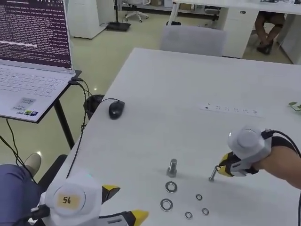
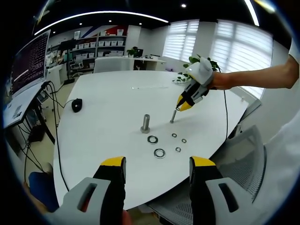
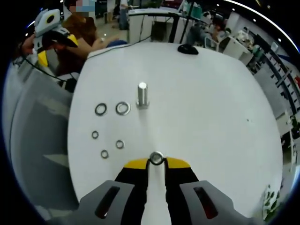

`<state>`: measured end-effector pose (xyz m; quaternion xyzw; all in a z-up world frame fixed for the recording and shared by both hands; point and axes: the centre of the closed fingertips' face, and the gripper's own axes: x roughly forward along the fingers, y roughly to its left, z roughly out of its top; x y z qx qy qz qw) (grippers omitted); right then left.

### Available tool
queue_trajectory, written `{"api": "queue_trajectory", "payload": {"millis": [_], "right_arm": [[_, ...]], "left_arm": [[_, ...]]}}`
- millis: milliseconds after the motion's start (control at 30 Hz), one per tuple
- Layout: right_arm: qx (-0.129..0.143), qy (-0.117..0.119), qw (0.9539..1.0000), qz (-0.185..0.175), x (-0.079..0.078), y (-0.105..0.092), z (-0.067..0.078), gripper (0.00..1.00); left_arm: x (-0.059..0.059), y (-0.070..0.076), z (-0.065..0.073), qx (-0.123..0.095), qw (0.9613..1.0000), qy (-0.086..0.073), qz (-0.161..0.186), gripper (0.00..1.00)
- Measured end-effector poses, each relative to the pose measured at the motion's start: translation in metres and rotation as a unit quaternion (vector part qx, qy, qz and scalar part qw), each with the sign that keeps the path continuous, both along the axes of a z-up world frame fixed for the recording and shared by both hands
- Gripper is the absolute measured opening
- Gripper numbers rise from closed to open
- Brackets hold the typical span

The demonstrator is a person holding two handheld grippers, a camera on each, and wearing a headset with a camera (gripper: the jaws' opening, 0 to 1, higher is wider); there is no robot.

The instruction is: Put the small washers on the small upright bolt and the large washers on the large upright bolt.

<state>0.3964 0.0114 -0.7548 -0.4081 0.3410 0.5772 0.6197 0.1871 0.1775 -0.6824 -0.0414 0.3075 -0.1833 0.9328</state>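
The large bolt (image 1: 172, 167) (image 2: 146, 123) (image 3: 142, 93) stands upright on the white table (image 1: 188, 94). Just in front of it lie two large washers (image 1: 171, 187) (image 2: 153, 139) (image 3: 123, 108), with three small washers (image 1: 199, 197) (image 2: 174, 135) (image 3: 120, 144) flat beside them. My right gripper (image 1: 220, 171) (image 2: 180, 104) (image 3: 156, 161) is shut on the top of the small bolt (image 1: 213, 175) (image 2: 172, 116) (image 3: 156, 158), which stands slightly tilted with its foot on the table. At the near table edge my left gripper (image 1: 127, 202) (image 2: 157, 164) is open and holds nothing.
A black mouse (image 1: 116, 109) (image 2: 76, 104) with its cable lies at the table's left edge. A laptop (image 1: 28, 70) stands on a side stand to the left. A grey chair (image 1: 193, 40) is at the far side. A mesh chair (image 2: 243, 154) sits near me.
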Motion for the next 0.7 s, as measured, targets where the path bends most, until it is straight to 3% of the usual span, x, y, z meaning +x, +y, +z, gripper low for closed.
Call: {"api": "queue_trajectory", "payload": {"millis": [700], "right_arm": [[-0.013,0.01,0.9999,-0.002,0.0047,0.001,-0.0106,0.14]], "left_arm": [[-0.0017,0.0045,-0.0027,-0.001,0.9999,0.007,0.009,0.54]]}}
